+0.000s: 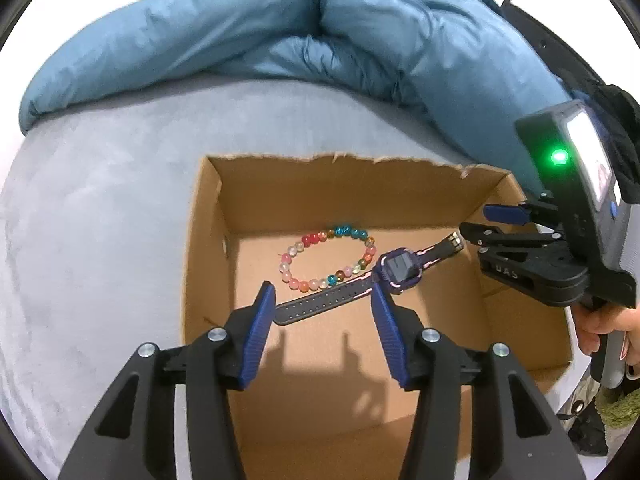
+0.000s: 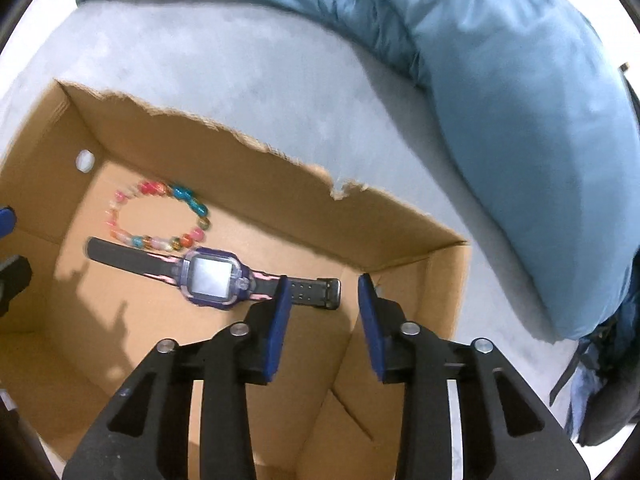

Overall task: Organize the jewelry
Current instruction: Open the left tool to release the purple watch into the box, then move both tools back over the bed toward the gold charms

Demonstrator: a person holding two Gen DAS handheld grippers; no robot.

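Both grippers, left (image 1: 323, 300) and right (image 2: 324, 288), hang partly open and empty over the box (image 1: 200, 240). The watch (image 2: 212, 278) lies flat inside, bracelet (image 1: 326, 258) at its 11 o'clock, probably touching. Lift straight out, clear of the walls.

The box (image 1: 208, 216) is plain brown cardboard, matt, with a rough torn top edge. In it, the bracelet (image 1: 326, 258) is made of glossy, glassy beads, some clear and some coloured. At its 4 o'clock the watch (image 1: 398, 270) has a shiny plastic case and a matt, rubbery strap with punched holes. The bed (image 1: 100, 200) under the box is covered in soft, matt, suede-like cloth. The quilt (image 1: 360, 40) at 12 o'clock is smooth cloth with a faint sheen.
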